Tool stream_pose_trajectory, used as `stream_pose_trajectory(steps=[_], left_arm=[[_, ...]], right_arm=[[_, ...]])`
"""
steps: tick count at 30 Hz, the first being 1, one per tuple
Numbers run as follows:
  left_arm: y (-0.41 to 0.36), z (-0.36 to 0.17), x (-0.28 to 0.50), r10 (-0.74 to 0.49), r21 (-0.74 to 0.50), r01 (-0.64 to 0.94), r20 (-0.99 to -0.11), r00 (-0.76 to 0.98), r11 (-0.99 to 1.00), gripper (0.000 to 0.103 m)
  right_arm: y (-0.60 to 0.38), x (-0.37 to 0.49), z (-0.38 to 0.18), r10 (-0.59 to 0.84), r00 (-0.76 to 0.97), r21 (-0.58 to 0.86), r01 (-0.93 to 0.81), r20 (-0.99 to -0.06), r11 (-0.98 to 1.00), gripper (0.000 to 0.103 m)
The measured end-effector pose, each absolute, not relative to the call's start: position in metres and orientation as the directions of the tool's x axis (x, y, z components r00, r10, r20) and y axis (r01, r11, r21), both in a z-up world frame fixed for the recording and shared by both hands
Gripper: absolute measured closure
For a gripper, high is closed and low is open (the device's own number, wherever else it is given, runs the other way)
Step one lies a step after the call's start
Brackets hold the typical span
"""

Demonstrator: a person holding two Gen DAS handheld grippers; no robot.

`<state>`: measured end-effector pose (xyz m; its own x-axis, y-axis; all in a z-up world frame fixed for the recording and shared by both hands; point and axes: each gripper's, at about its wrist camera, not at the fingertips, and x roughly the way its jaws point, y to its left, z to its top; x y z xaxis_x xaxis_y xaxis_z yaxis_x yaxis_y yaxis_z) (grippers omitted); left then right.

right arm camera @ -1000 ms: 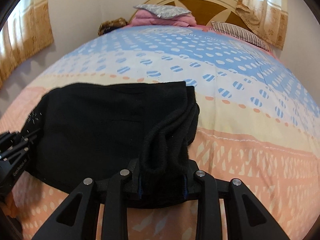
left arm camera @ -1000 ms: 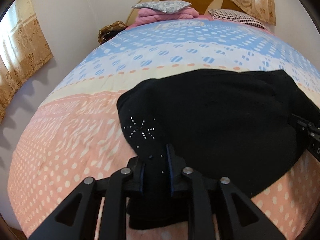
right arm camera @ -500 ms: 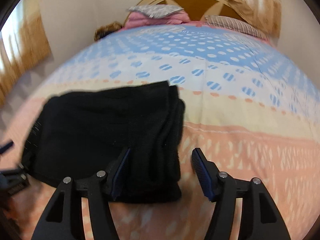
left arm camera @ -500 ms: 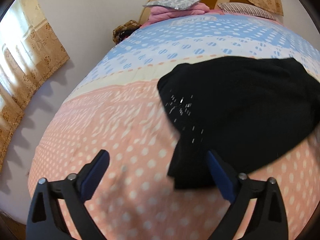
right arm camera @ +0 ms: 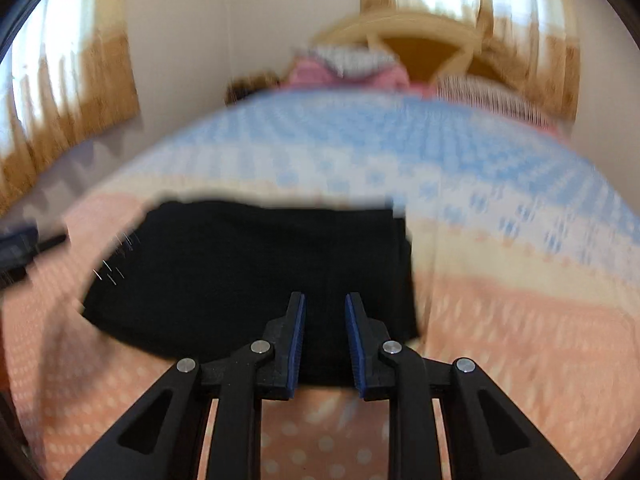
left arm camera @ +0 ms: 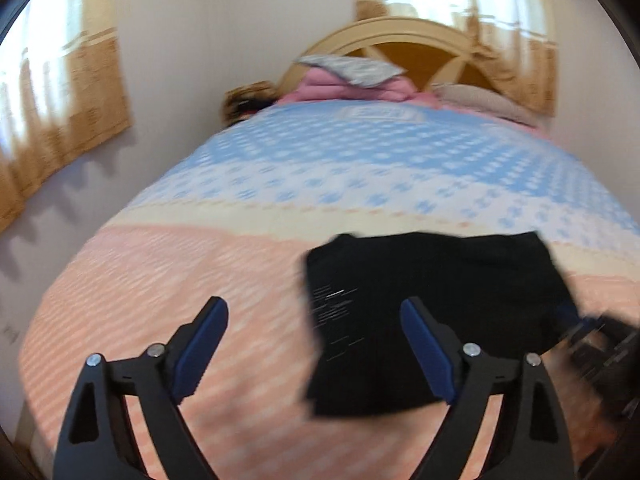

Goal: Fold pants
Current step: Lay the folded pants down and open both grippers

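The black pants [left arm camera: 432, 312] lie folded into a flat rectangle on the bed, with small sparkling studs near their left edge. They also show in the right wrist view [right arm camera: 256, 272]. My left gripper [left arm camera: 314, 308] is wide open and empty, above the near left corner of the pants. My right gripper [right arm camera: 325, 304] is empty, its jaws a narrow gap apart, above the near edge of the pants. The right gripper shows blurred at the right edge of the left wrist view [left arm camera: 600, 344]. Both views are motion-blurred.
The bedspread [left arm camera: 200, 280] is pink near me, cream in the middle and blue farther back. Pillows and a pink blanket [left arm camera: 344, 80] lie by the wooden headboard [left arm camera: 400, 36]. A wall with curtains [left arm camera: 60, 112] runs along the bed's left side.
Both grippers let go of the pants and drew back and up. The left opened wide. The right opened, then narrowed to a small gap. The pants stay folded on the bed.
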<state>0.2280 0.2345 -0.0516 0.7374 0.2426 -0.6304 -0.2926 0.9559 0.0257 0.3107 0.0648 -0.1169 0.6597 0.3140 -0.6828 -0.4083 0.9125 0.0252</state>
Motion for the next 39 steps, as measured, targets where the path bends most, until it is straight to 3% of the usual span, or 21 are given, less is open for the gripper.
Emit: stream_pose_trajectory(steps=[5, 6, 19, 22, 24, 26, 28, 39], left_arm=[[0.216, -0.099, 0.267, 0.111, -0.076, -0.246, -0.739, 0.664, 0.966, 0.052], [0.215, -0.113, 0.270, 0.106, -0.076, -0.253, -0.766, 0.634, 0.965, 0.054], [0.204, -0.114, 0.241, 0.201, 0.053, -0.242, -0.741, 0.641, 0.969, 0.053], [0.200, -0.105, 0.230, 0.210, 0.072, -0.237, -0.745, 0.633, 0.969, 0.051], [0.196, -0.097, 0.222, 0.214, 0.085, -0.225, -0.733, 0.646, 0.971, 0.030], [0.193, -0.088, 0.211, 0.241, 0.107, -0.236, -0.705, 0.667, 0.966, 0.022], [0.189, -0.083, 0.203, 0.251, 0.122, -0.232, -0.687, 0.682, 0.965, 0.022], [0.172, -0.105, 0.156, 0.247, 0.122, -0.238, -0.745, 0.620, 0.964, 0.020]], right_arm=[[0.049, 0.315, -0.130, 0.351, 0.633, 0.105, -0.393, -0.689, 0.914, 0.081], [0.049, 0.314, -0.131, 0.349, 0.640, 0.097, -0.394, -0.685, 0.914, 0.081], [0.061, 0.303, -0.131, 0.302, 0.670, 0.017, -0.397, -0.678, 0.917, 0.080], [0.061, 0.303, -0.128, 0.318, 0.650, 0.030, -0.414, -0.690, 0.910, 0.071], [0.053, 0.293, -0.117, 0.337, 0.648, 0.076, -0.395, -0.683, 0.915, 0.070], [0.043, 0.279, -0.110, 0.387, 0.650, 0.164, -0.377, -0.654, 0.911, 0.053], [0.034, 0.264, -0.106, 0.421, 0.643, 0.223, -0.369, -0.639, 0.902, 0.043], [0.011, 0.210, -0.120, 0.389, 0.600, 0.249, -0.305, -0.699, 0.919, 0.043]])
